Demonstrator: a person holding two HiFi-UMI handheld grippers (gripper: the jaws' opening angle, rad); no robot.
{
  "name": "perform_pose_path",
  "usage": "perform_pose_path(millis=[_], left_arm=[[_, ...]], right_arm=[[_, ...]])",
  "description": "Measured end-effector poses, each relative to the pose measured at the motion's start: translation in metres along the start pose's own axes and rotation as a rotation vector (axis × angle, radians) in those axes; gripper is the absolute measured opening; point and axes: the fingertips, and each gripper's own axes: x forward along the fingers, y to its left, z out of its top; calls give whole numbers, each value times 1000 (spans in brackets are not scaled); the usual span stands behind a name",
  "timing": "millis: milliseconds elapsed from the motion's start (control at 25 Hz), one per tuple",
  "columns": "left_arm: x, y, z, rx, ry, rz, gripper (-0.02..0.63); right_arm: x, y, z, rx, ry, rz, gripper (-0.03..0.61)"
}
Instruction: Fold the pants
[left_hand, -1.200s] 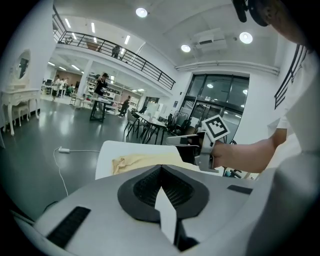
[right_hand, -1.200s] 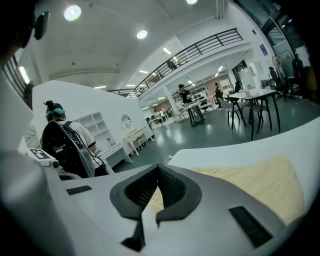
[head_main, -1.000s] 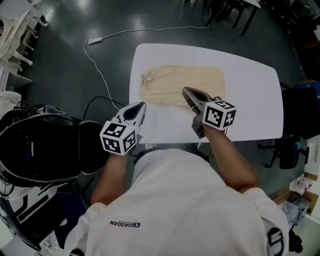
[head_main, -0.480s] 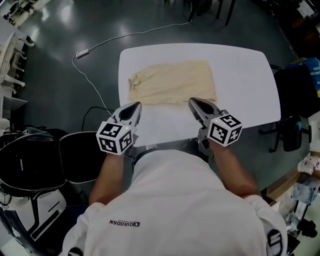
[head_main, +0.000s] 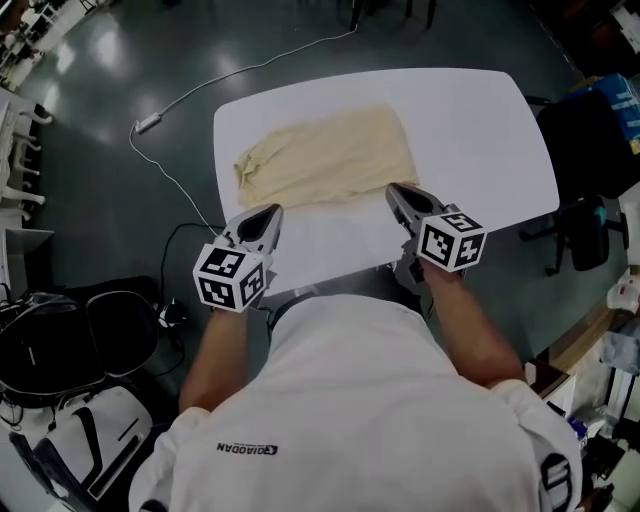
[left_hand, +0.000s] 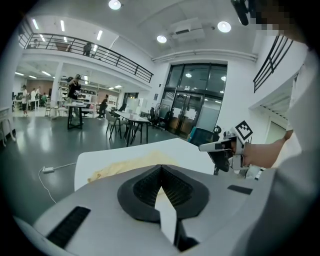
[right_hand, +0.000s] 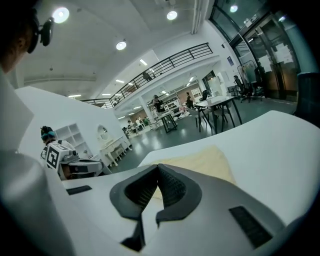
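Beige pants (head_main: 325, 155) lie flat in a folded rectangle on the far left part of a white table (head_main: 480, 130). My left gripper (head_main: 270, 213) is shut and empty, hovering over the table's near left part, just short of the pants' near edge. At the near right corner of the pants, my right gripper (head_main: 393, 189) is also shut, holding nothing. The left gripper view shows the pants (left_hand: 125, 164) past the closed jaws and the right gripper (left_hand: 212, 146) off to the right. The right gripper view has the pants (right_hand: 202, 160) ahead and the left gripper (right_hand: 82, 167) at left.
A white cable with a power brick (head_main: 146, 125) runs across the dark floor left of the table. A black chair (head_main: 585, 135) stands at the table's right end. Bags (head_main: 70, 345) sit on the floor at lower left. The table's near edge is against my body.
Both grippers have drawn back toward the table's near edge. The right one has slid from over the pants' near edge to their right corner. The pants have not moved.
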Motion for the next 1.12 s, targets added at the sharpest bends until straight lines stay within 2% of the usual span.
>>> perform_pose_path(millis=[280, 440, 600, 760, 1120], left_arm=[[22, -10, -2, -23, 20, 52, 23], [40, -8, -8, -32, 48, 105, 23], [49, -11, -10, -58, 74, 134, 23], [58, -12, -10, -64, 104, 160, 23], [60, -11, -10, -97, 131, 232, 23]], right_arm=[[3, -91, 3, -31, 27, -150, 18], [18, -149, -4, -10, 71, -201, 20], [38, -190, -13, 35, 128, -203, 45], [69, -226, -21, 36, 202, -207, 80], [131, -267, -36, 160, 281, -168, 177]])
